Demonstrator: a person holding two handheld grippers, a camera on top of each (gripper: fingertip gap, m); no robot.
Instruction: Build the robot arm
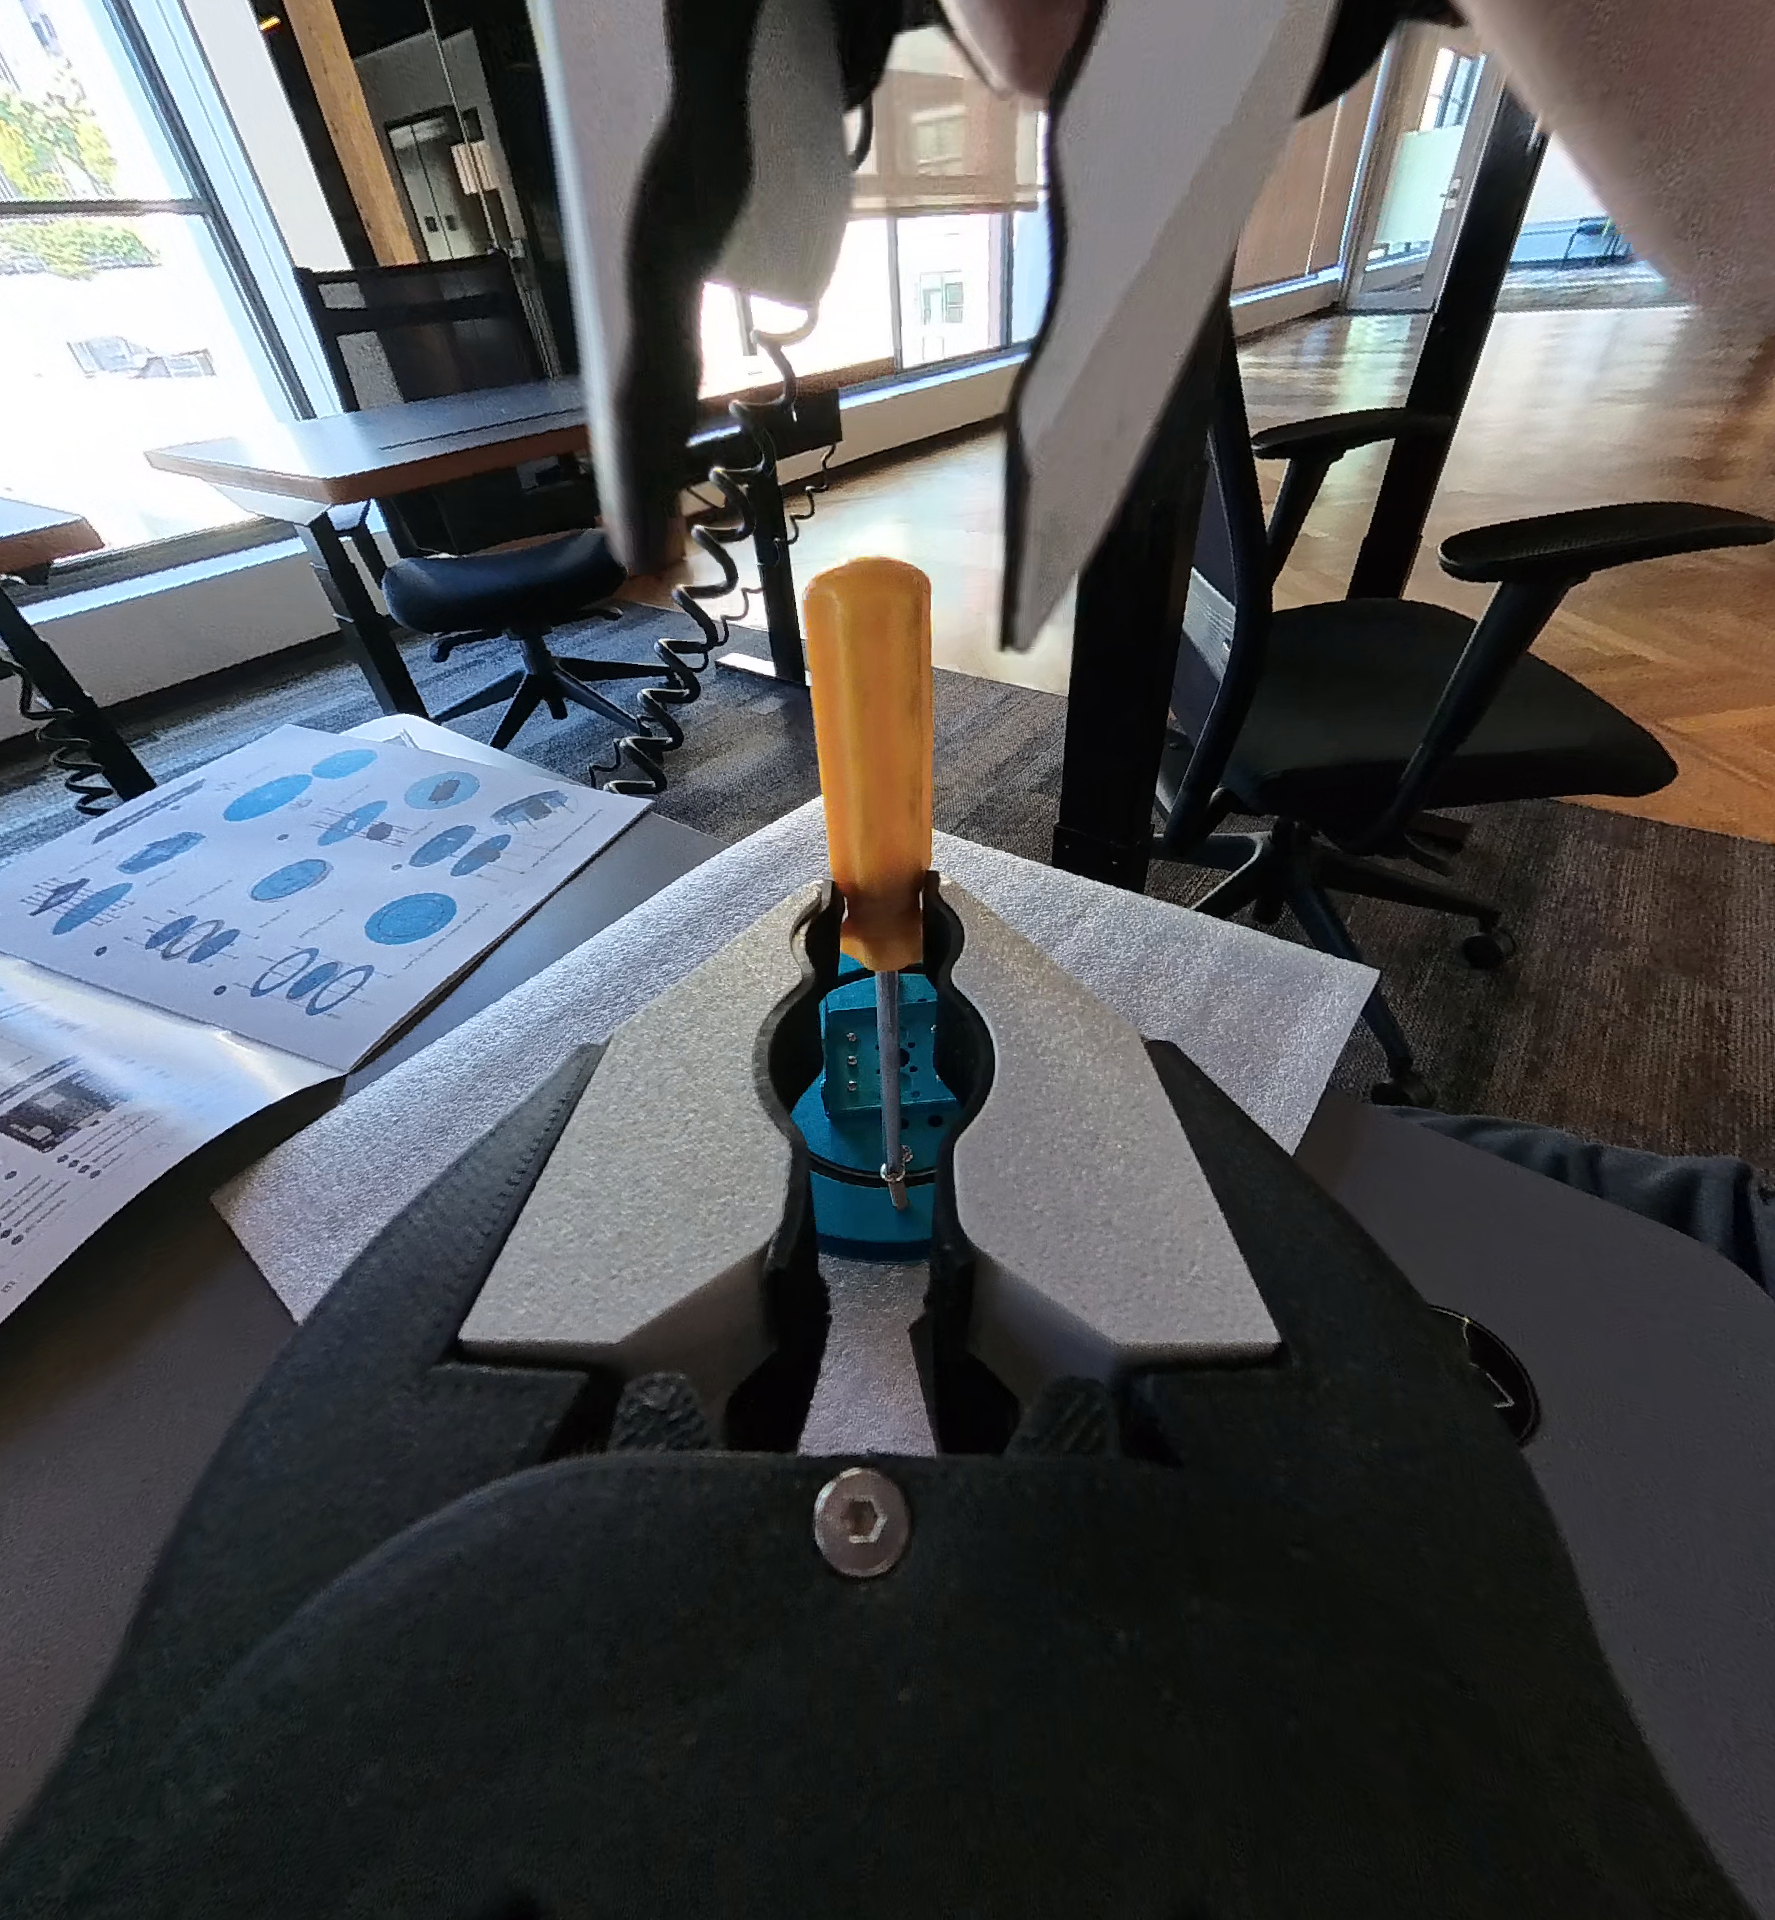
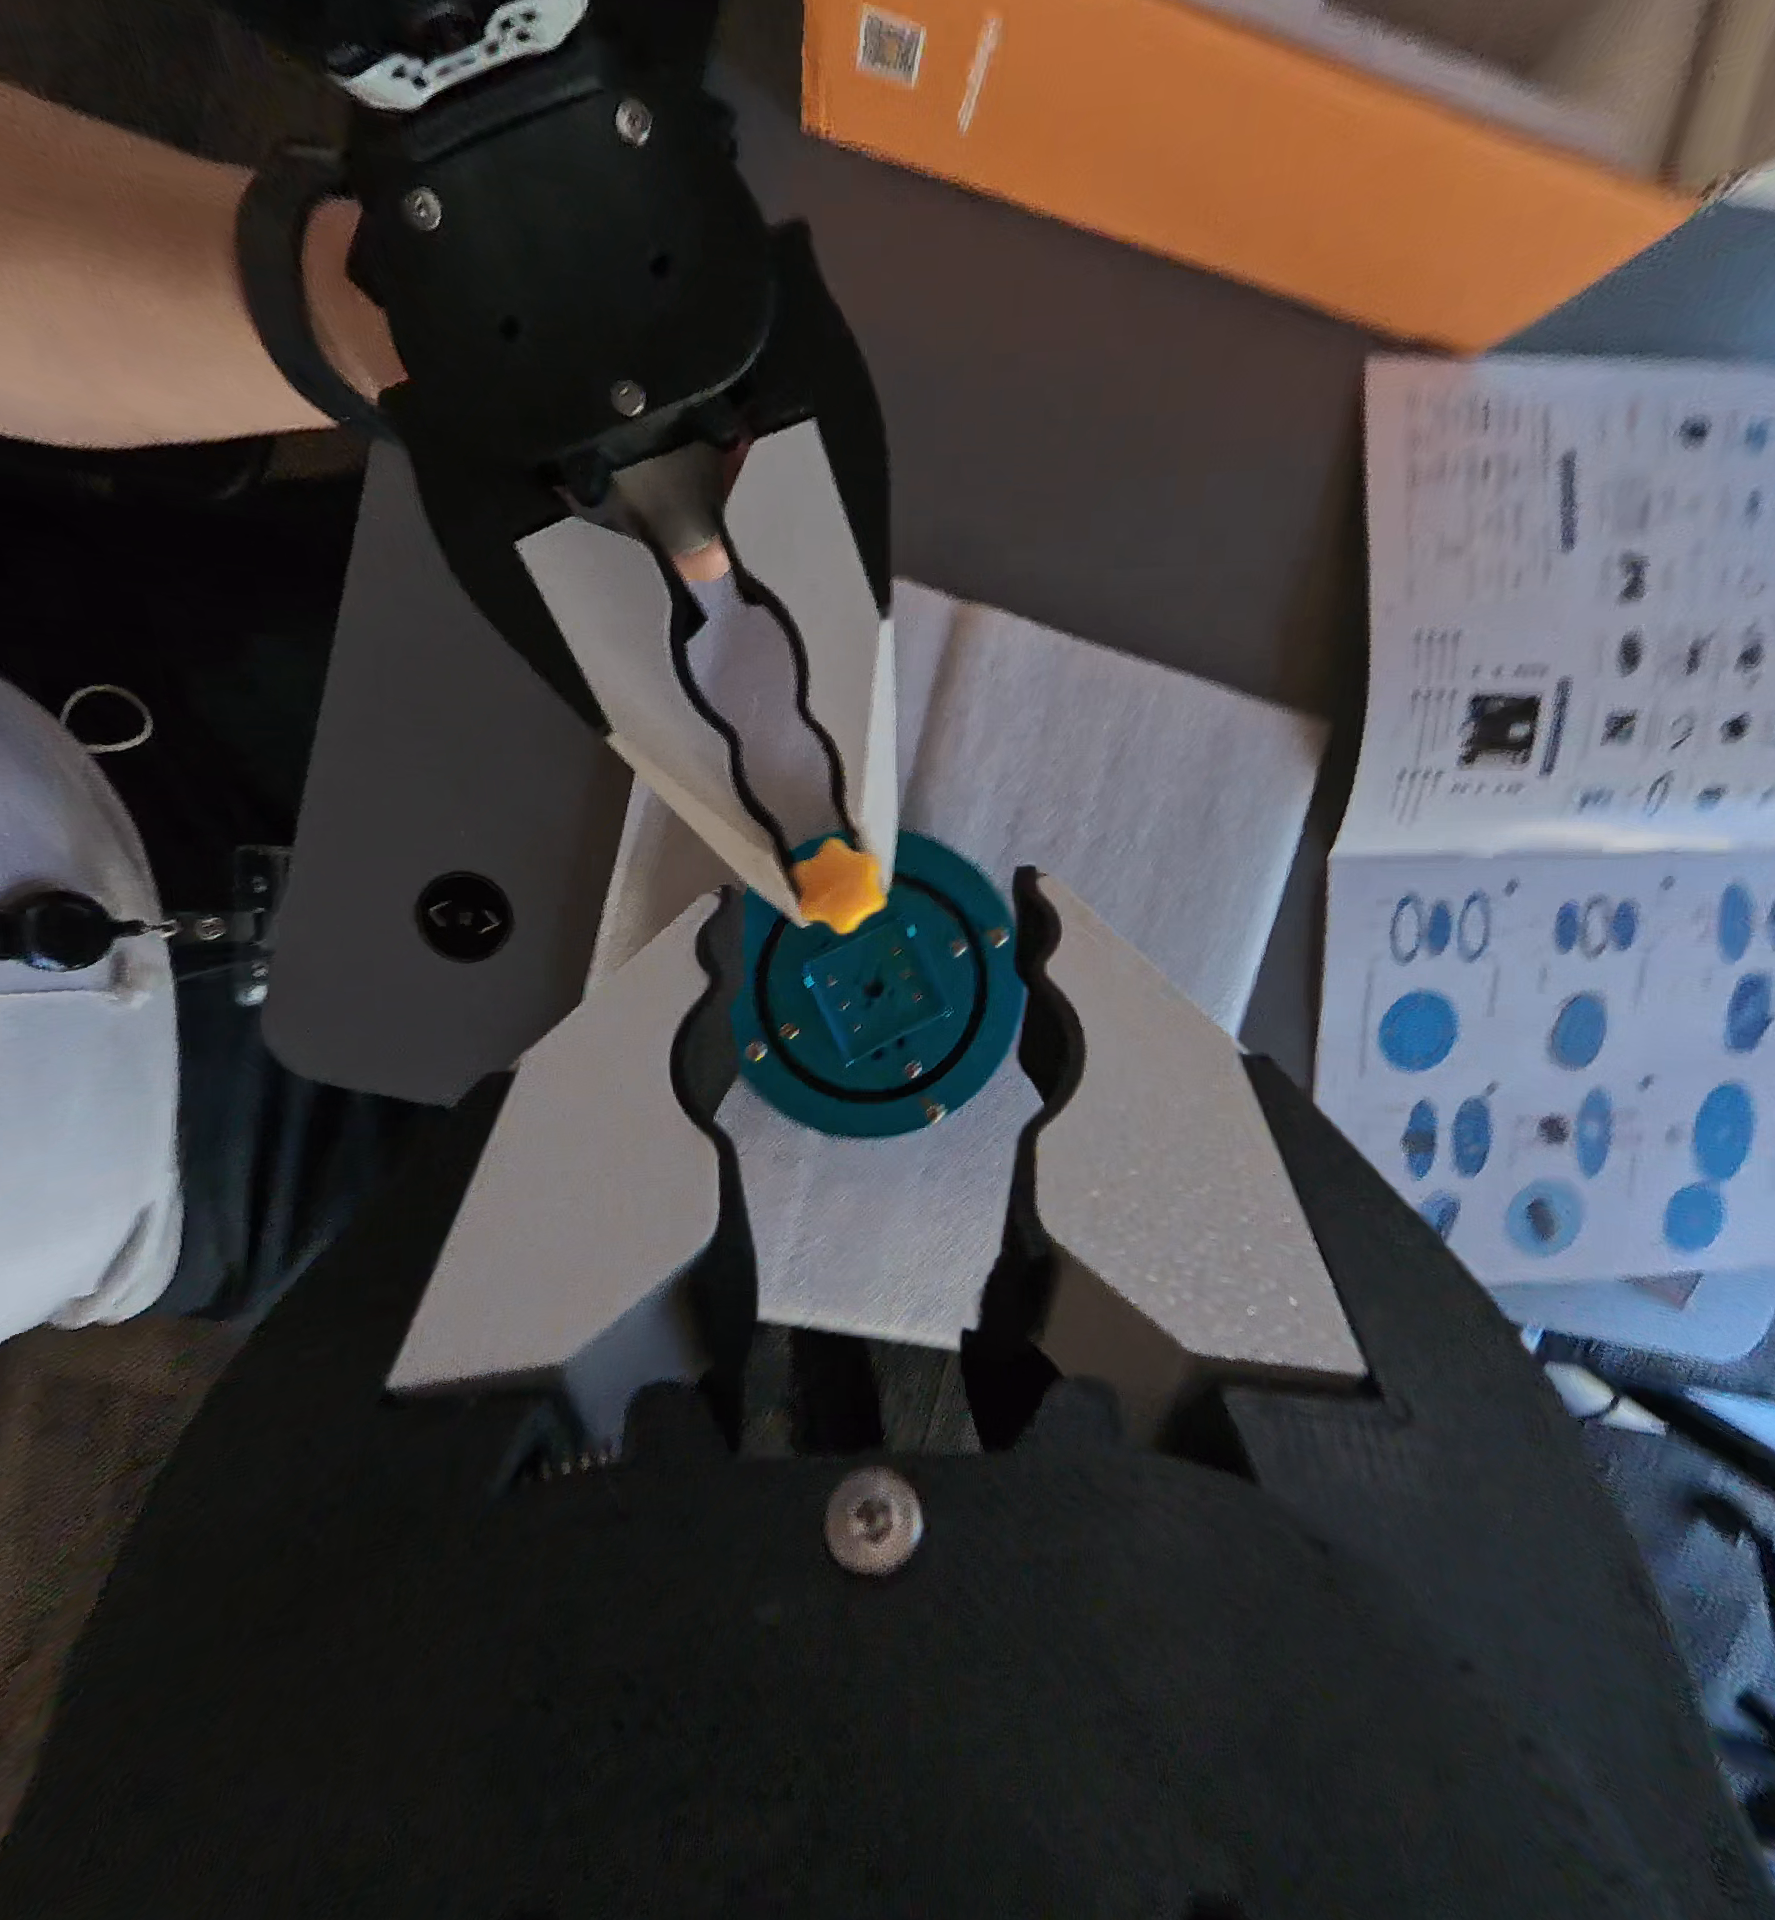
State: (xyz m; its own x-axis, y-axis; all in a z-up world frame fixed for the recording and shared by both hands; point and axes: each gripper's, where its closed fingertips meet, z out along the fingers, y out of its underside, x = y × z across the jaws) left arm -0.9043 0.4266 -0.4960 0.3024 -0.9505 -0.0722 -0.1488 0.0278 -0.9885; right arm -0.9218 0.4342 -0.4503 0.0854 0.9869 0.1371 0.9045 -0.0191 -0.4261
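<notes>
My left gripper (image 1: 878, 909) is shut on the lower end of an orange-handled screwdriver (image 1: 867, 727), held upright. Its thin shaft points down onto a small screw (image 1: 898, 1179) on a blue round metal part (image 1: 862, 1216) with a square block (image 1: 888, 1049) at its centre. In the right wrist view the left gripper (image 2: 836, 883) shows from above, gripping the orange handle (image 2: 839, 881) over the blue disc (image 2: 976, 1039). My right gripper (image 2: 872, 899) is open and empty above the disc, one finger on each side. It hangs above the handle in the left wrist view (image 1: 831, 592).
The blue part sits on a white foam sheet (image 2: 1070, 727) on a grey table (image 2: 1122, 416). An open instruction booklet (image 2: 1589, 831) lies beside it, and an orange box (image 2: 1174, 135) is at the far edge. Office chairs (image 1: 1434, 727) and desks (image 1: 426, 447) stand beyond. Across from one pair of fingers to the other is roughly 5 cm.
</notes>
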